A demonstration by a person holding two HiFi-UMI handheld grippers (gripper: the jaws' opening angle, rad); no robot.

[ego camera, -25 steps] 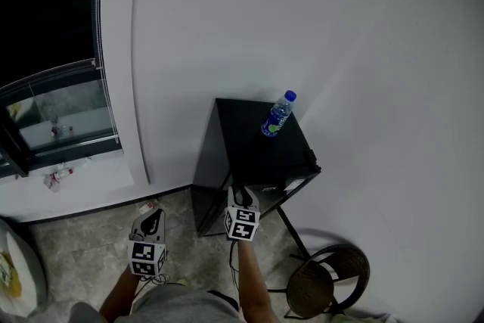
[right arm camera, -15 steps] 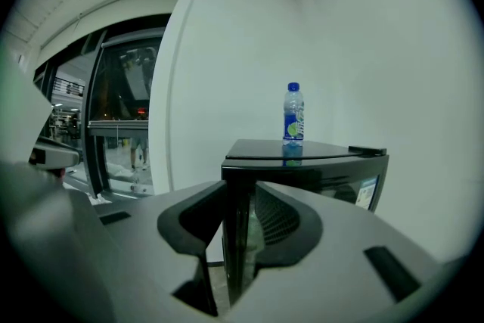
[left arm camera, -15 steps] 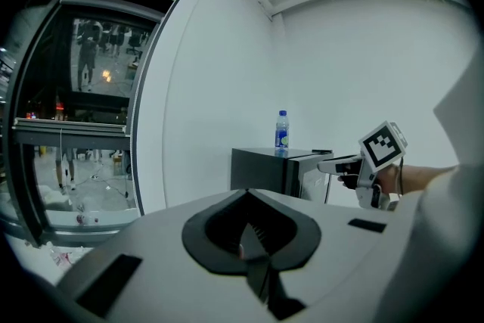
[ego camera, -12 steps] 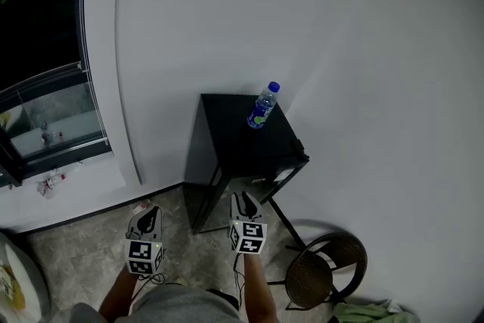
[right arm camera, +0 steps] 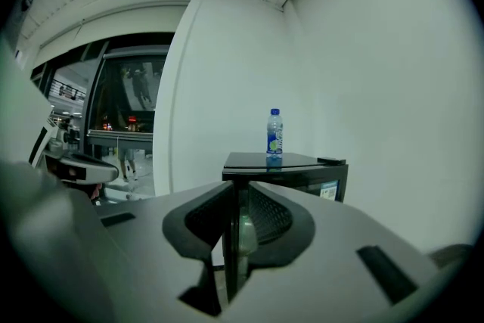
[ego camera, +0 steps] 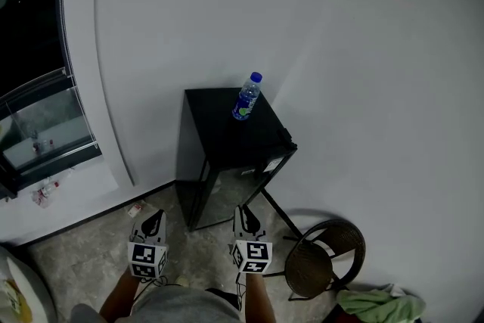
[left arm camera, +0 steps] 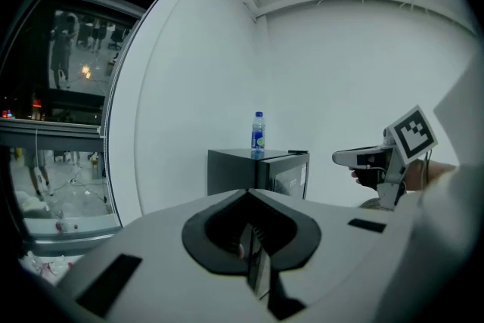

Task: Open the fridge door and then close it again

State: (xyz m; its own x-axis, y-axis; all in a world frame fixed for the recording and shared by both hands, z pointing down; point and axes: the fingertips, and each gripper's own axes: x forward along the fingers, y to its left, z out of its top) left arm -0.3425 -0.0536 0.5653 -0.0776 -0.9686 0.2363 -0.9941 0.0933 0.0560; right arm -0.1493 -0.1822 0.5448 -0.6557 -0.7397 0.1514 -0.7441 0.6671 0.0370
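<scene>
While hanging clear of the small black box-shaped fridge [ego camera: 227,140] and pointing roughly level toward it above the grey stone floor [ego camera: 83,261], touching nothing: so with the left gripper [ego camera: 154,217] and the right gripper [ego camera: 243,212] alike. Left jaws pressed together on nothing. Right jaws just been closing, now a narrow slit apart, with nothing between them but a far glimpse of the fridge. Set against the white wall [ego camera: 318,26], with the glossy front door [ego camera: 223,193] looking shut and flush with the cabinet, though too small and dark to vouch for the seal. Fits a stage ahead of the opening as well as one after the closing; cannot tell which from here. Upright on the fridge top, toward the back: a clear plastic water bottle with a blue cap and green label [ego camera: 246,97]. Likeliest trouble, by judgement: rocking the light cabinet with a sharp tug or a slam, and so tipping that bottle over or off the edge. Near the fridge's front right corner, a round dark-seated metal stool [ego camera: 321,265]: apt to foul a wide door swing or to catch the right elbow. Also possible: leaving the door only nearly to, held off its seal by too soft a push.
</scene>
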